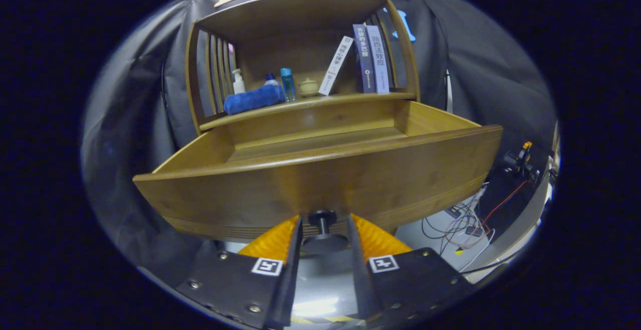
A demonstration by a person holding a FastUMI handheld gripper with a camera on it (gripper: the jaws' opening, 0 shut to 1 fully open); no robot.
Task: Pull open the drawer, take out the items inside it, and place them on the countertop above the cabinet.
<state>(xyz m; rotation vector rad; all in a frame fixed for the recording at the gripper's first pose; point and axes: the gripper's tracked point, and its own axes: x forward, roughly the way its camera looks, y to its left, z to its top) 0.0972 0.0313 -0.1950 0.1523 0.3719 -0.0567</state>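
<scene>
In the gripper view we see our gripper (323,227) closed down narrowly around the small dark round knob (322,218) on the front of the wide honey-coloured wooden drawer (320,180); the fingers flank the knob's stem closely on both sides, though we cannot tell whether both actually press on it. The drawer stands pulled well out from the matching wooden cabinet (300,34), and the part of its floor that we can see over the front panel is bare wood. Just above the drawer runs the cabinet's worktop (350,99), under an open hutch with slatted sides. On that worktop, above the drawer's left half, lie a rolled blue towel (253,99), a white pump bottle (238,82) and a slim blue bottle (287,83), with a small pale lidded pot (308,87) beside them. Above the drawer's right half a white book (335,66) leans toward two upright dark and lilac books (371,59). Below the drawer's right end, tangled cables (465,222) lie on the floor.
</scene>
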